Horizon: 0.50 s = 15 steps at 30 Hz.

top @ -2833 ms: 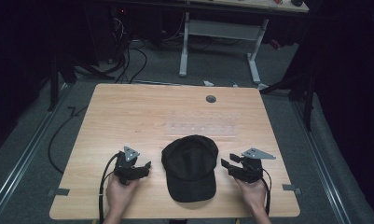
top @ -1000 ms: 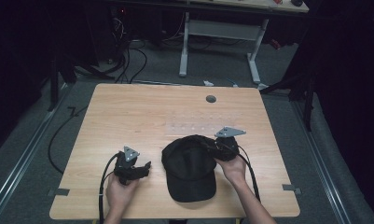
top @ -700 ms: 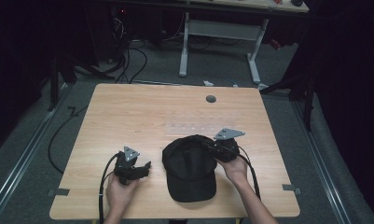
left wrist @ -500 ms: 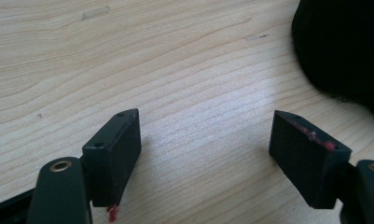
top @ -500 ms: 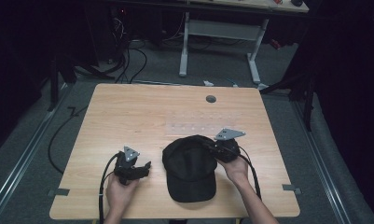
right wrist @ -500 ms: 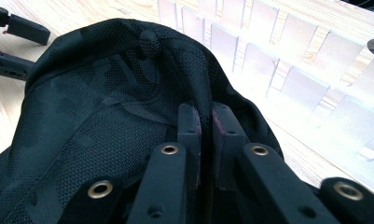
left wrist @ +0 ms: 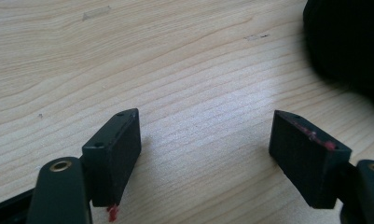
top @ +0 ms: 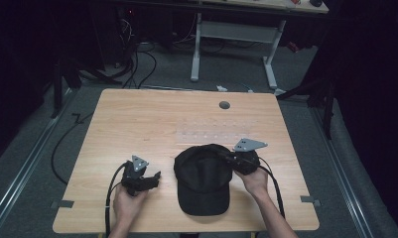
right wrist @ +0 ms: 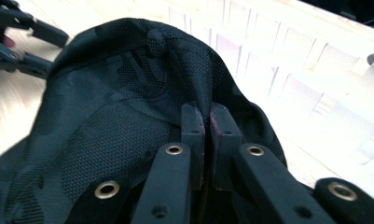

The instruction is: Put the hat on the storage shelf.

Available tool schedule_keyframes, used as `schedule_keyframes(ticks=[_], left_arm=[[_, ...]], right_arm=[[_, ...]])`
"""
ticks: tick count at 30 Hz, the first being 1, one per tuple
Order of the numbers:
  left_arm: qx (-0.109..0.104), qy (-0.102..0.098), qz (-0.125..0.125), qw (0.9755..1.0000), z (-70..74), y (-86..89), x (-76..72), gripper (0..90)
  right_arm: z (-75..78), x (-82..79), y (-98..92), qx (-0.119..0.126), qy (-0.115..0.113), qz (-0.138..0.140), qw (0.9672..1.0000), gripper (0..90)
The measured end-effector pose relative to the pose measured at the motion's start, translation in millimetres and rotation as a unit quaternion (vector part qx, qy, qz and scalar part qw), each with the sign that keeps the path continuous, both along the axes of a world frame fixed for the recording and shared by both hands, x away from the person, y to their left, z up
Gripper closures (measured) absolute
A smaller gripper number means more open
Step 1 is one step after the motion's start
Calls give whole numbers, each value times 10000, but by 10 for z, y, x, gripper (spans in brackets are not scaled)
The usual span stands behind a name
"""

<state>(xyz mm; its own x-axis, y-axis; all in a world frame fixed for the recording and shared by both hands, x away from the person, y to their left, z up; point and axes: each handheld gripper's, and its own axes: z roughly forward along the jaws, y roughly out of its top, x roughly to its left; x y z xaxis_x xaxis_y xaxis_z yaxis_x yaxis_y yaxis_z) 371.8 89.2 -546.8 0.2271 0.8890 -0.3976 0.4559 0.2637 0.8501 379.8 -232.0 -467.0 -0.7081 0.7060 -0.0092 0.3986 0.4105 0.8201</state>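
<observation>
The right hand-held gripper (right wrist: 206, 122), moved in from the lower right, now pinches the black cap's (top: 204, 176) crown, seemingly lifting it, while the left hand-held gripper (left wrist: 205, 156) stays wide open.

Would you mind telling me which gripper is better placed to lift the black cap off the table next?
The right gripper: its jaws are shut on a fold of the cap. The left gripper rests open on the table beside the cap, holding nothing.
</observation>
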Motion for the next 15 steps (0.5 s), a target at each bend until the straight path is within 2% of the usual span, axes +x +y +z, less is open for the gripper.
schedule_keyframes(ticks=[1, 6, 7, 13, 14, 15], left_arm=[[1, -2, -5, 10000, 0, 1, 0, 252], [-8, -1, -43, 10000, 2, 9, -1, 254], [1, 16, -48, 10000, 5, 10, 1, 258], [33, 146, -142, 9998, 32, 27, 15, 282], [9, 198, -180, 9996, 43, 31, 17, 285], [-154, 267, -254, 9992, 65, 38, 12, 302]], right_arm=[[34, -18, -30, 96, -31, 16, 9999, 866], [99, -56, -96, 267, -41, 32, 9996, 867], [130, -73, -133, 367, -55, 29, 9993, 867], [202, -120, -218, 570, -114, 12, 9983, 867], [216, -131, -235, 590, -127, 6, 9982, 867], [239, -153, -264, 653, -166, 6, 9977, 867]])
